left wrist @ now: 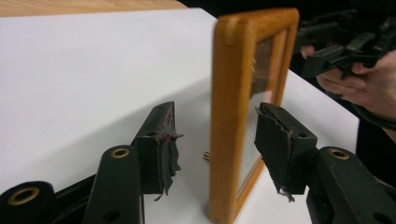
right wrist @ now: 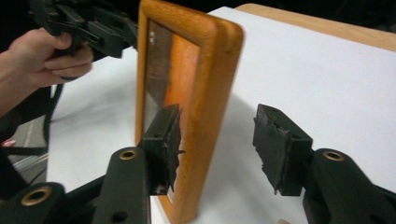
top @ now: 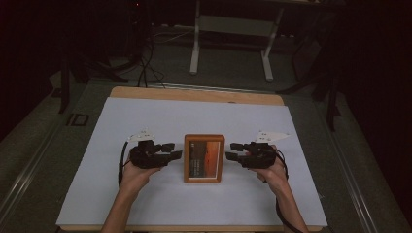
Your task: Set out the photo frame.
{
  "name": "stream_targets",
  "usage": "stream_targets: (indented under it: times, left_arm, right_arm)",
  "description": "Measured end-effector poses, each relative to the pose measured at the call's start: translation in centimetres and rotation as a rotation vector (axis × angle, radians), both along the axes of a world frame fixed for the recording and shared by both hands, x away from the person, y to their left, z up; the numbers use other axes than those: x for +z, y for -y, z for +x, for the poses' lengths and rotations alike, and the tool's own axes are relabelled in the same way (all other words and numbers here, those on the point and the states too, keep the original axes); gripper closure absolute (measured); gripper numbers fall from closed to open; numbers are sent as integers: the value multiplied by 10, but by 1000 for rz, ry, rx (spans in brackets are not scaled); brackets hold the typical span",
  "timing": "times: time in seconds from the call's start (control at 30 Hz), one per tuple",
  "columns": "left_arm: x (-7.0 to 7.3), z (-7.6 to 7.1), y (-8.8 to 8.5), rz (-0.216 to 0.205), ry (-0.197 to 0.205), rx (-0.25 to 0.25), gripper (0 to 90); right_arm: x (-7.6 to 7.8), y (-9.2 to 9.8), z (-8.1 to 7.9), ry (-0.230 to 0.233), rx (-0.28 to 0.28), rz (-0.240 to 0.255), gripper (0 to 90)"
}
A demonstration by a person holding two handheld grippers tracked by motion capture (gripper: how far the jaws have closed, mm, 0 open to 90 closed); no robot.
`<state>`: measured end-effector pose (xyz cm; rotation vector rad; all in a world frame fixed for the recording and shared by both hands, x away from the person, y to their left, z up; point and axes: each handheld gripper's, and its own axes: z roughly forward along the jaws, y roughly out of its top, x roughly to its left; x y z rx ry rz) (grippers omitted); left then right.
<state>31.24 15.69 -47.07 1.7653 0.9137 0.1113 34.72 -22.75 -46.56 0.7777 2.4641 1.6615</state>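
A small wooden picture frame (top: 204, 158) stands upright mid-table, its orange picture facing the person. My left gripper (top: 174, 150) is at the frame's left side and my right gripper (top: 231, 151) at its right side, each held in a hand. In the left gripper view the frame's edge (left wrist: 229, 116) rises in the gap of my open left gripper (left wrist: 219, 140), with space at both pads. The right gripper view shows my open right gripper (right wrist: 217, 135) straddling the other edge (right wrist: 205, 102); one pad (right wrist: 163, 140) lies over the glass side, the other stands apart.
A white sheet (top: 145, 121) covers the wooden table (top: 194, 93), with bare room around the frame. Beyond the far edge stand a white desk's legs (top: 195, 48) and cables (top: 145, 63) on the dark floor.
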Motion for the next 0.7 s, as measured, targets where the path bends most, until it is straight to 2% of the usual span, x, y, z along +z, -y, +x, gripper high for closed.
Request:
stream_targets:
  times: [0.1,0.27,0.43,0.53,0.63,0.67,0.7]
  left_arm:
    - [0,-4,-6,9,3,42,477]
    - [-2,-13,-14,57,17,102,469]
    - [-9,-19,-20,113,22,165,452]
    - [-17,-24,-22,182,24,211,434]
    - [-25,-27,-25,290,20,276,407]
    - [-29,-28,-27,346,9,313,394]
    - [-33,-28,-30,379,-3,341,387]
  right_arm:
    - [1,7,-3,4,-33,-4,514]
    - [-2,21,-8,9,-82,-20,509]
    - [-6,34,-13,11,-139,-93,486]
    - [-11,40,-16,6,-177,-158,461]
    - [-19,48,-19,-8,-223,-231,408]
    - [-21,51,-19,-11,-241,-250,378]
    - [-24,56,-19,-14,-271,-283,352]
